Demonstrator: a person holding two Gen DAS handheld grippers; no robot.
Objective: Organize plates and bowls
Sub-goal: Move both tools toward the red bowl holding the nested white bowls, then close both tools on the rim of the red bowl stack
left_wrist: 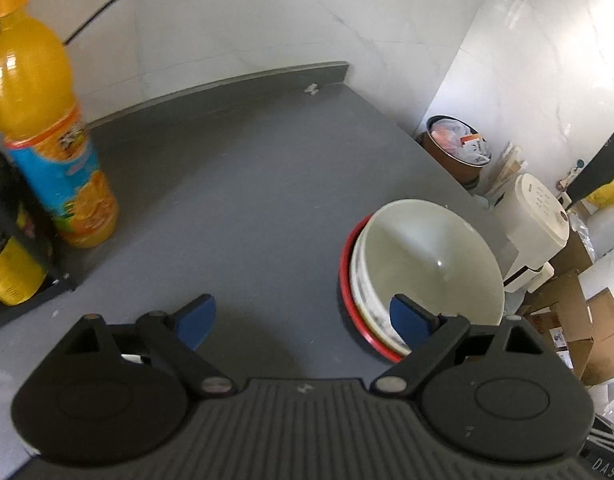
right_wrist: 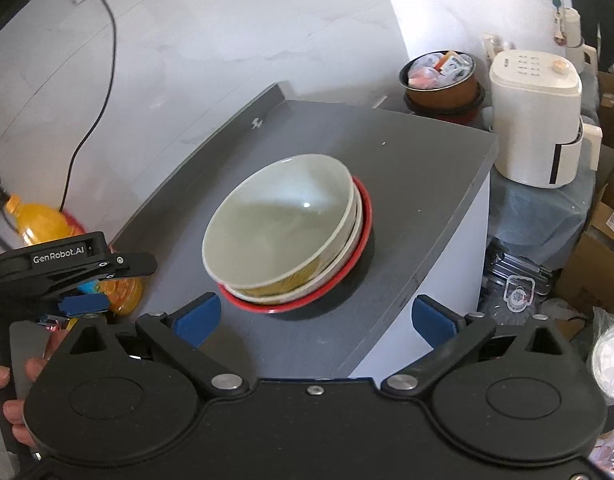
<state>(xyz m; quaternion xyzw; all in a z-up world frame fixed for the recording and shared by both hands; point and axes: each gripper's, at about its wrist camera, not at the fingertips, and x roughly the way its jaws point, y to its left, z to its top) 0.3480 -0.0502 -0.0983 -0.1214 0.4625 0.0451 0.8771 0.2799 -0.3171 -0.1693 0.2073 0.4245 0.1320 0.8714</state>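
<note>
The stacked bowls (right_wrist: 283, 224) sat on a red plate (right_wrist: 361, 240) on the grey surface (right_wrist: 419, 184), just ahead of my right tool (right_wrist: 315, 316), spread wide. My left tool (left_wrist: 303, 316), also spread, had them beside its right finger; a juice bottle (left_wrist: 47, 120) stood far left.

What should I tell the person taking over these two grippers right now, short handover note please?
Left gripper: open, empty, just left of the stack.
Right gripper: open, empty, in front of the stack.
Stack: a white bowl nested in a second, patterned bowl, both on a red plate, near the right end of the grey counter.
Done: the visible dishes are already stacked.
Left: no other loose plates or bowls show on the counter; perhaps only moving the stack remains.
An orange juice bottle stands at the left.
</note>
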